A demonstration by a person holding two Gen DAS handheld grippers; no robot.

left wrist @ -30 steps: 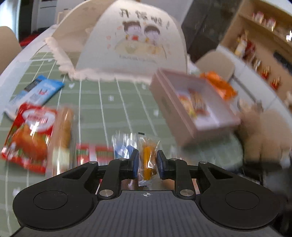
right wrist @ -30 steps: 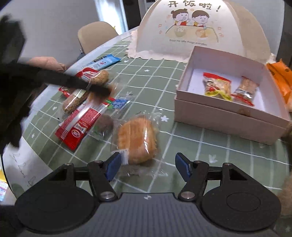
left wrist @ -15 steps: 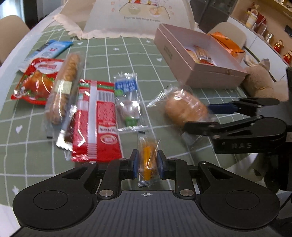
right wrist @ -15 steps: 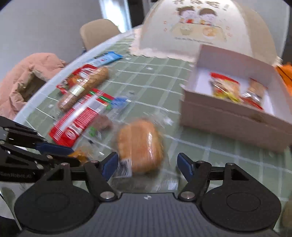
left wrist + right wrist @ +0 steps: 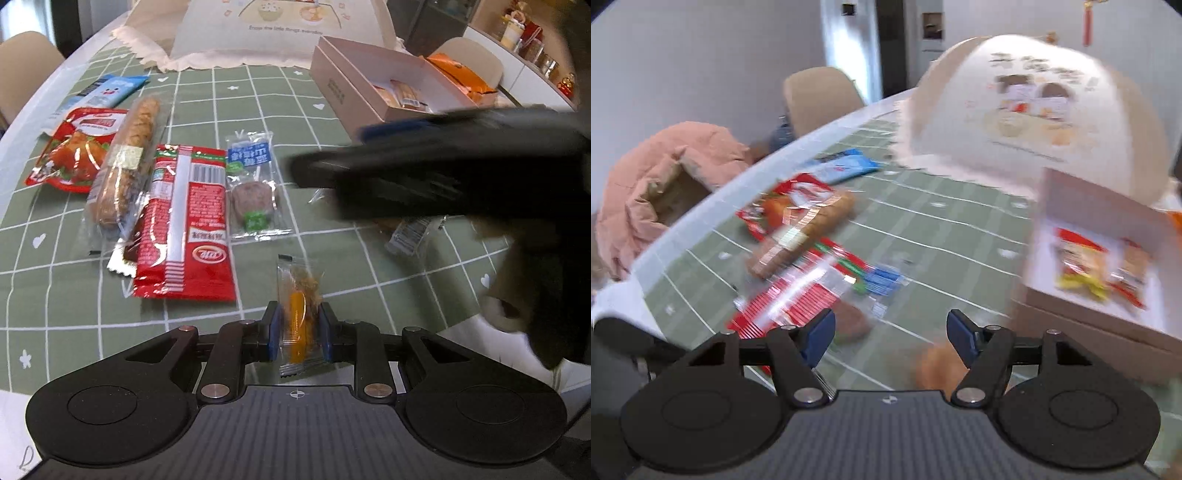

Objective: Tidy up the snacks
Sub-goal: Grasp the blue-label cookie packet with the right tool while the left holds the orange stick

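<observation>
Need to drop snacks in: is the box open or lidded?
Open: the box has no lid on, and two snack packs show inside.

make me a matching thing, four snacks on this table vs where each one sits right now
Things:
1. small clear packet with an orange stick
2. long red wrapper with a white stripe
3. blue and white flat packet
4. red and yellow snack bag

Places:
A. inside the pale pink cardboard box
B. flat on the green checked tablecloth, mid-row
C. far end of the row, nearest the domed food cover
D. pinched in the left gripper jaws

Pairs: 1-D, 2-B, 3-C, 4-A
</observation>
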